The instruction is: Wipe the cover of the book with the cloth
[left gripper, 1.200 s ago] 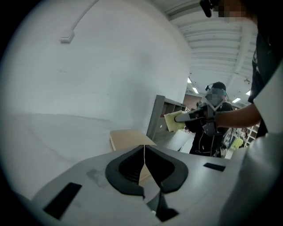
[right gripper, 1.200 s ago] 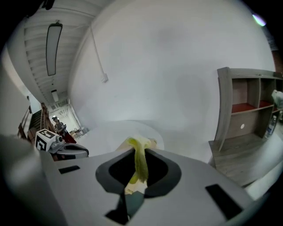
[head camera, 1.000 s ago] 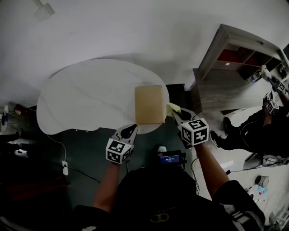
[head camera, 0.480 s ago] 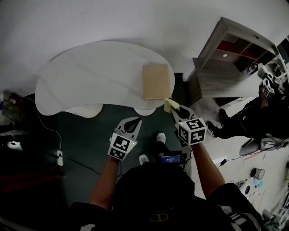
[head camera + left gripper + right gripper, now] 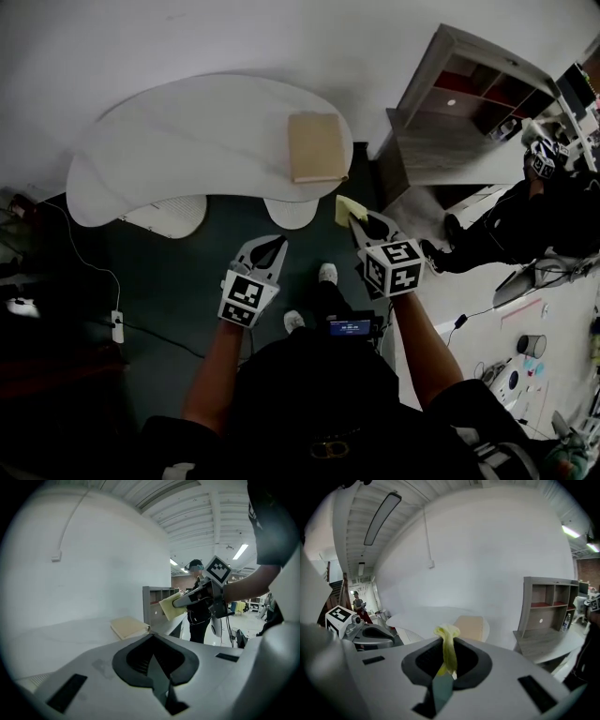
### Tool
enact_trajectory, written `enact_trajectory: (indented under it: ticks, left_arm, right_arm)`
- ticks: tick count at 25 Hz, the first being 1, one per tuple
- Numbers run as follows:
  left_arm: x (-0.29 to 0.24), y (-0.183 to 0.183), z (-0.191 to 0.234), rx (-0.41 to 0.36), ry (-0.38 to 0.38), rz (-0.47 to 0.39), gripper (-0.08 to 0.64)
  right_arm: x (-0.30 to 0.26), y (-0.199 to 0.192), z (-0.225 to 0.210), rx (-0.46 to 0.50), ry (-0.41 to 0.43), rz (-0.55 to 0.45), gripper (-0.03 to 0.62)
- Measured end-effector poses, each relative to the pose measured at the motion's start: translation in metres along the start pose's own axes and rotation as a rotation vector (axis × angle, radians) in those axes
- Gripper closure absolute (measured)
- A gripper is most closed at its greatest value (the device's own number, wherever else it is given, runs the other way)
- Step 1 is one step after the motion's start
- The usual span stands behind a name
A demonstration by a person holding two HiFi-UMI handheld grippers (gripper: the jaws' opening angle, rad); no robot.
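A tan closed book (image 5: pixel 316 147) lies flat at the right end of the white oval table (image 5: pixel 169 150); it also shows in the left gripper view (image 5: pixel 129 626) and the right gripper view (image 5: pixel 469 626). My right gripper (image 5: pixel 360 221) is shut on a yellow cloth (image 5: pixel 347 210), held in the air below and right of the table, away from the book. The cloth (image 5: pixel 447 651) sticks up from between the jaws. My left gripper (image 5: pixel 267 253) hangs over the dark floor, shut with nothing in it (image 5: pixel 154 660).
A grey shelf unit (image 5: pixel 469 112) with red-backed compartments stands right of the table. Another person (image 5: pixel 534 216) with grippers is at the far right. Cables and a power strip (image 5: pixel 117 325) lie on the dark floor at left. My feet (image 5: pixel 326 274) are below the table.
Both grippers have drawn back from the table toward me; the book and table now sit farther up in the head view. The cloth stays in the right gripper.
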State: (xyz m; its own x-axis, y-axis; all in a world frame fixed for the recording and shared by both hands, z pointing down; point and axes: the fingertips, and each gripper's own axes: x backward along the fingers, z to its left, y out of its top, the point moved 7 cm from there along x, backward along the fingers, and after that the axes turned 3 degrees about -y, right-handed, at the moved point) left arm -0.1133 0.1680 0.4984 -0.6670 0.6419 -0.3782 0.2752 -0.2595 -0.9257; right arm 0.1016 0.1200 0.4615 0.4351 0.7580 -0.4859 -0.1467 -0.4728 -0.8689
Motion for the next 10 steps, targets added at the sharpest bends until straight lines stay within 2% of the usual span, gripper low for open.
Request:
enact_trajectory:
  ticks: [10]
  left_arm:
    - [0.006, 0.006, -0.016, -0.001, -0.033, -0.045, 0.551]
  right_arm:
    - [0.019, -0.006, 0.013, 0.005, 0.002, -0.030, 0.505]
